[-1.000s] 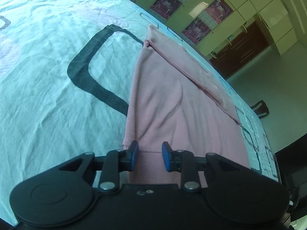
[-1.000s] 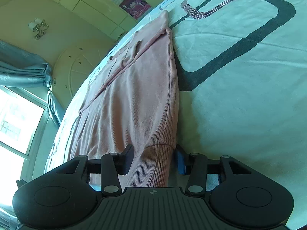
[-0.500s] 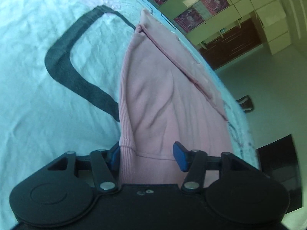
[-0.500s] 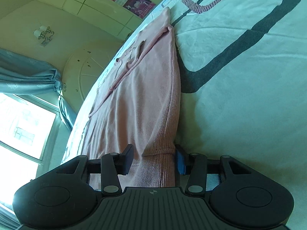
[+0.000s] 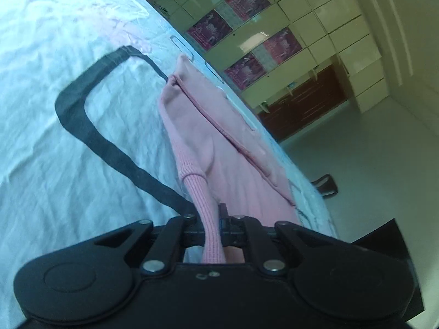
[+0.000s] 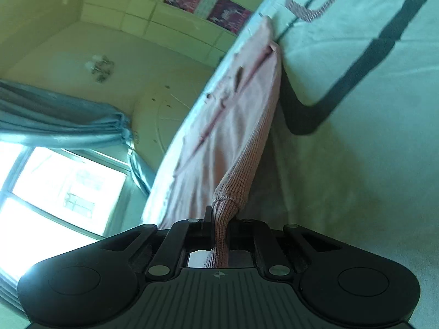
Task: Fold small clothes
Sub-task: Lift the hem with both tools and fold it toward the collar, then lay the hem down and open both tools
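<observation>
Both claws have closed since a second ago: where their pads stood apart on either side of the ribbed hem, each now pinches a bunched corner of it. The left claw [image 5: 212, 219] grips the hem's left corner, the ribbing gathered into a narrow rope that runs between its fingers and back towards the camera. The right claw [image 6: 221, 222] has its jaws closing on the right corner, the knit pressed tight between the pads and puckered into a knot just ahead of them.

The pink sweater [image 5: 219, 137] lies stretched out along the bed [image 5: 55, 150], its hem end at the claws and its far end reaching towards the cupboards. It was flat a second ago; now the near edge is pulled up off the sheet at both corners, and a soft fold stands along the side of the sweater in the left view. A sleeve lies folded across the body as a diagonal seam, as before.

The sheet is pale, crumpled, and printed with a thick dark rounded outline [image 5: 90, 126] that runs right beside the sweater's edge. Past the bed stand cream cupboards with magenta posters [image 5: 244, 71] on the doors. In the right view, a blue curtain [image 6: 68, 126] hangs beside a bright window [image 6: 55, 192].
</observation>
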A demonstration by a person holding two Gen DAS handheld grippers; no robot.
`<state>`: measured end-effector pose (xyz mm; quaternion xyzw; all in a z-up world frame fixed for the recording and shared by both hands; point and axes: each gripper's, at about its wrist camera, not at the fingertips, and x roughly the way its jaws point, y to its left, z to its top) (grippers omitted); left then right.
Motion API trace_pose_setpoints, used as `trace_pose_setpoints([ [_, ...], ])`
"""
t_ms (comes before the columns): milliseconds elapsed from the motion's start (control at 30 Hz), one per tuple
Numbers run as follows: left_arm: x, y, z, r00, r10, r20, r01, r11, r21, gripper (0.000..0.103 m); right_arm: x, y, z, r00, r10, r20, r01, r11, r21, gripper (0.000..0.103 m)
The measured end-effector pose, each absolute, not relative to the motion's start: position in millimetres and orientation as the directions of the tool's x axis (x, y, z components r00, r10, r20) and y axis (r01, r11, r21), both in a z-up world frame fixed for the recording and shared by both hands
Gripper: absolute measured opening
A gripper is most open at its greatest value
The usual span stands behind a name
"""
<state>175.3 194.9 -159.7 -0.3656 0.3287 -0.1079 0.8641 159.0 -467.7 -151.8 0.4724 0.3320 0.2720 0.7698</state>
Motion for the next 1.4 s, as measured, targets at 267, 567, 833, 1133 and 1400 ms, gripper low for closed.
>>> trace_pose_setpoints([
  [267, 178.4, 199.4, -172.3, 0.719, -0.414, -0.558, -0.125, 0.713, -0.690, 0.003, 170.4, -467.0, -152.4, 0.622, 0.701, -0.349, -0.043, 0.475, 0.879, 0.006],
  [567, 263.6, 210.4, -94.1, 0.821, -0.472, -0.322, 0.065, 0.637, -0.769, 0.003, 239.0, -454.8, -47.3, 0.730, 0.628, -0.268, -0.207, 0.578, 0.789, 0.006],
  [833, 449.3, 205.1, -85.6, 0.787, -0.485, -0.381, 0.003, 0.621, -0.784, 0.003, 403.5, -445.9, -38.8, 0.779, 0.509, -0.367, -0.025, 0.610, 0.792, 0.006],
  [1133, 584.3, 210.4, -163.6, 0.665, -0.504, -0.551, -0.100, 0.671, -0.734, 0.005, 533.9, -449.9, -134.6, 0.688, 0.524, -0.502, 0.179, 0.548, 0.817, 0.006],
  [1400, 588.5, 223.6, -148.8, 0.719, -0.466, -0.515, 0.031, 0.763, -0.646, 0.059, 537.9, -455.0, -131.0, 0.758, 0.397, -0.518, 0.110, 0.705, 0.701, 0.061],
])
